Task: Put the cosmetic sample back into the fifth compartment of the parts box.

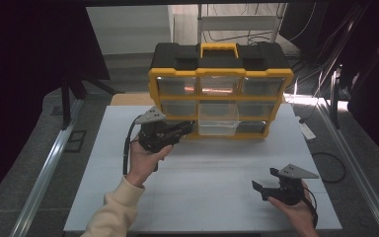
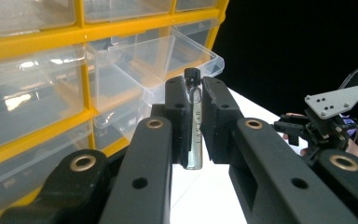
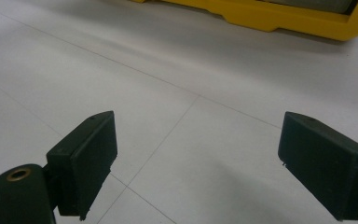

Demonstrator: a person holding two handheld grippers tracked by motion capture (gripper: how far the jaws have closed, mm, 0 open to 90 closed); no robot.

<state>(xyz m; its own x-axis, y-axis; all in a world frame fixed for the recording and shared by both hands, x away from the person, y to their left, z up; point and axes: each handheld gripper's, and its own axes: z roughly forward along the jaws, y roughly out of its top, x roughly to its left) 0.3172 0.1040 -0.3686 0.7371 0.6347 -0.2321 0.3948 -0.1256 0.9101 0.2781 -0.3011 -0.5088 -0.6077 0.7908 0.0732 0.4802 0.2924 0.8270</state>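
Vial (image 2: 195, 126), a slim clear glass tube with a black cap, stands upright between the fingers (image 2: 179, 112) of the left gripper (image 2: 196, 100), which are closed on its sides. Its cap pokes out above the fingertips and its base hangs below them, over the white desk (image 2: 261, 109). Dark lettering runs along the glass, too small to read.

In the left gripper view the vial is just in front of an open drawer (image 2: 168, 56), a clear plastic one pulled out of the yellow organizer (image 2: 37, 44). The drawer's lip lies behind and slightly above the cap; whether they touch cannot be told. Other clear drawers around it sit pushed in behind the yellow frame.

In the high view the left gripper (image 1: 185, 127) is held in the left hand (image 1: 145, 158) at the organizer's (image 1: 221, 74) lower left, its fingers pointing toward the open drawer (image 1: 218, 123) in the middle column. The organizer has a black top with a yellow handle and stands at the far side of the desk (image 1: 202, 197).

The right gripper (image 1: 261, 190) is in the right hand (image 1: 298, 210) near the desk's front right corner, well apart from the organizer and from the left gripper. In the right gripper view its fingers (image 3: 86, 158) stand wide apart with nothing between them, above the bare desk (image 3: 177, 93), and the organizer's yellow base (image 3: 279, 18) runs along the top.
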